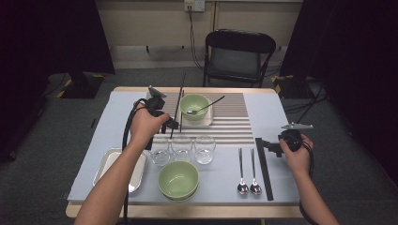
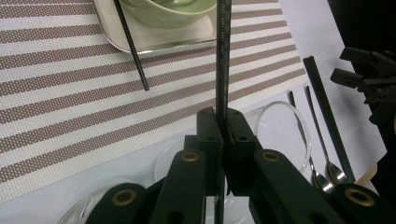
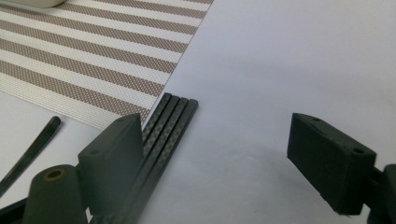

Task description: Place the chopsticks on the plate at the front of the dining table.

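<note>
Left claw point(image 2: 223, 140), centre of the high view, clamped on one black chopstick point(image 2: 222, 56) held above the striped mat point(image 2: 70, 112); a second chopstick point(image 2: 131, 46) leans on the tray point(image 2: 140, 50). Right claw point(image 3: 219, 154), at right, jaws apart beside the chopstick bundle point(image 3: 170, 121) on the worktop point(image 3: 289, 60).

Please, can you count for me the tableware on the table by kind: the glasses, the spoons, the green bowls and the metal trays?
Glasses: 3
Spoons: 3 (two lying at the right, one in the far bowl)
Green bowls: 2 (the near one may be a stack; I cannot tell)
Metal trays: 2
Total: 10
</note>
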